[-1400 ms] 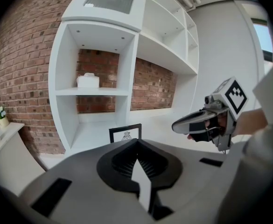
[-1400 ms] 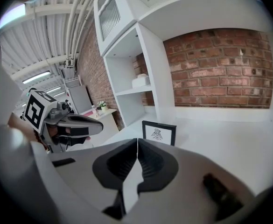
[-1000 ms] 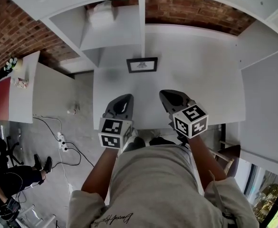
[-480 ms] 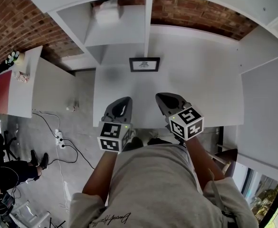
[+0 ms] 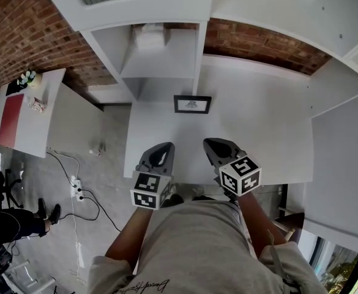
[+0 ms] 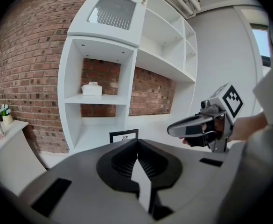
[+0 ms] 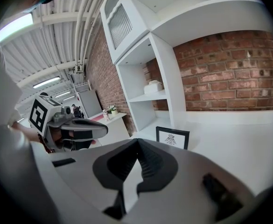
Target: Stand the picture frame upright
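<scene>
A black picture frame (image 5: 192, 104) with a small drawing stands upright on the white table (image 5: 270, 121), beside the foot of the shelf unit, its face toward me. It also shows as the frame (image 6: 123, 136) in the left gripper view and the frame (image 7: 172, 137) in the right gripper view. My left gripper (image 5: 163, 146) and right gripper (image 5: 210, 143) hover side by side over the table's near edge, well short of the frame. Both are shut and hold nothing. Each one's camera also catches the other: the right gripper (image 6: 170, 130) and the left gripper (image 7: 106, 129).
A white shelf unit (image 5: 160, 60) stands at the table's back left, with a white tissue box (image 5: 149, 37) on its shelf. A brick wall runs behind. A white side table (image 5: 29, 121) with a small plant stands at the left; cables (image 5: 74, 182) lie on the floor.
The head view has tilted, so the table and frame sit lower in the picture. Both grippers stay shut, side by side at the near edge. The frame has not moved.
</scene>
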